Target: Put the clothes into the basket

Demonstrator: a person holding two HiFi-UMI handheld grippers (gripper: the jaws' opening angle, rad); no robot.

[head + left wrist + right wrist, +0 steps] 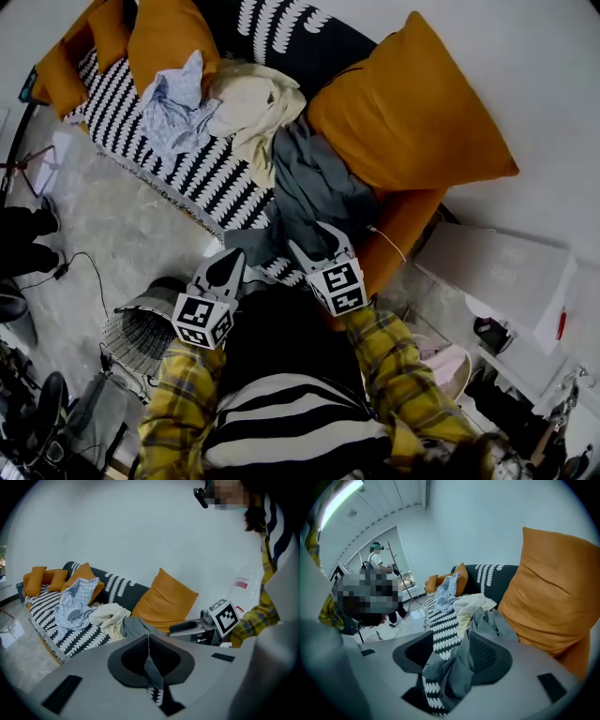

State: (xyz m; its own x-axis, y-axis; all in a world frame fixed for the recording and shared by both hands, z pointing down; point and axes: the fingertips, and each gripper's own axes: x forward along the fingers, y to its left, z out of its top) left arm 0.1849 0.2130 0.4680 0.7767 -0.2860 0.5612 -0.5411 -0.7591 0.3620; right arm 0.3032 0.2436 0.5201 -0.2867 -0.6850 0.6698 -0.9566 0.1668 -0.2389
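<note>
A grey garment (319,187) lies crumpled on the sofa beside a cream garment (253,108) and a light blue shirt (178,108). My right gripper (317,244) is open at the grey garment's near edge. In the right gripper view, a fold of that grey garment (459,667) lies loosely between the spread jaws of the right gripper (452,644). My left gripper (230,262) hovers just left of it, over the sofa's front edge. Its pads meet in the left gripper view, so the left gripper (149,637) is shut on nothing I can see. A round basket (141,328) stands on the floor at lower left.
The sofa has a black-and-white patterned cover (187,169) and several orange cushions, with a large one (403,112) right of the grey garment. A white box (497,272) sits to the right. Cables (84,272) and bags lie on the floor at left. Another person (377,557) stands far off.
</note>
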